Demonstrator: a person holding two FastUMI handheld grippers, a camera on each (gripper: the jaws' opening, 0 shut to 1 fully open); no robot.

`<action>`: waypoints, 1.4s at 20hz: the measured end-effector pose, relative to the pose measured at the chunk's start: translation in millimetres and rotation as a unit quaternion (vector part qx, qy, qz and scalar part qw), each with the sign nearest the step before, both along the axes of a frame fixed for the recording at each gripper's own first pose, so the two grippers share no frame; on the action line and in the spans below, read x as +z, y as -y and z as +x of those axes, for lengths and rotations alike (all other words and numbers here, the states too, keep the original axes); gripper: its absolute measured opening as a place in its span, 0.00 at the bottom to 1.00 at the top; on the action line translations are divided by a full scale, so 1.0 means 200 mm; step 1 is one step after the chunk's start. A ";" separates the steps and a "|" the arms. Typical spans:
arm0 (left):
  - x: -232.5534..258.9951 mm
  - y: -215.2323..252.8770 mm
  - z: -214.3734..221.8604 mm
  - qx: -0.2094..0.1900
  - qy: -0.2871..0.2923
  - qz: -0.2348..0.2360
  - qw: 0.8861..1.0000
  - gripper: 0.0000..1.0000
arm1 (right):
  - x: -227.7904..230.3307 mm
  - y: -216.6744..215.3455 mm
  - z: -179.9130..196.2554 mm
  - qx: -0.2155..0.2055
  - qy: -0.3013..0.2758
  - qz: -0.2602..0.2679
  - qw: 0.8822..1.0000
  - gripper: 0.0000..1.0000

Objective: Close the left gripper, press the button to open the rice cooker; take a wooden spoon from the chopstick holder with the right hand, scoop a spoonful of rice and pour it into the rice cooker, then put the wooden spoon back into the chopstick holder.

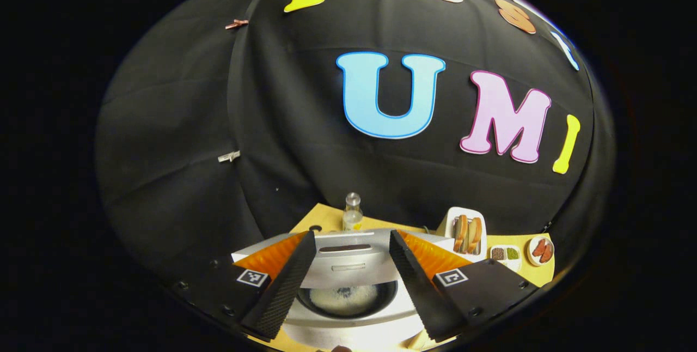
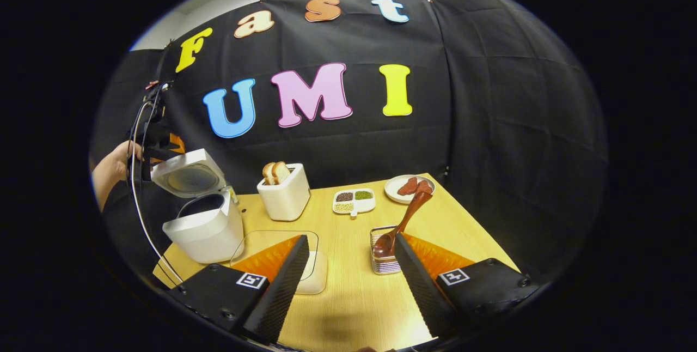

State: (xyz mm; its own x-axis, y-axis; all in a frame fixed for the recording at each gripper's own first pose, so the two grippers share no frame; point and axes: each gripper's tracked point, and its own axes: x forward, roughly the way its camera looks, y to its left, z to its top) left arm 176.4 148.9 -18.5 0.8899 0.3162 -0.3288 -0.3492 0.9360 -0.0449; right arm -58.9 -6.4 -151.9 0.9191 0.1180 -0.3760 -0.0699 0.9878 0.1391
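My left gripper (image 1: 348, 281) hangs with fingers spread, holding nothing, above the open rice cooker (image 1: 348, 297) at the frame's bottom. My right gripper (image 2: 348, 286), likewise spread and unladen, faces the wooden spoon (image 2: 402, 222) leaning in the chopstick holder (image 2: 384, 260), centre-right on the table (image 2: 354, 297).

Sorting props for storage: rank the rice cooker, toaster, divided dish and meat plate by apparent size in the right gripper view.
1. rice cooker
2. toaster
3. divided dish and meat plate: look alike, unranked.
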 end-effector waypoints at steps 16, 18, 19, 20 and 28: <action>-0.77 0.11 -0.14 0.012 -0.096 -0.012 0.995 0.99 | -0.02 -0.01 -0.11 0.019 -0.005 -0.017 1.000 0.99; -0.79 0.11 -0.12 0.014 -0.089 -0.011 0.996 1.00 | -0.02 -0.01 -0.12 0.020 -0.004 -0.023 1.000 0.99; -0.78 0.10 -0.11 0.019 -0.085 -0.014 0.996 1.00 | -0.02 -0.02 -0.11 0.019 -0.004 -0.025 0.999 0.99; -0.78 0.11 -0.12 0.023 -0.085 -0.016 0.996 1.00 | -0.02 -0.03 -0.11 0.020 -0.004 -0.025 0.999 0.99; -0.59 0.18 -0.25 -0.039 -0.023 0.015 0.999 0.98 | 0.05 -0.11 -0.01 0.022 0.019 -0.032 0.999 0.99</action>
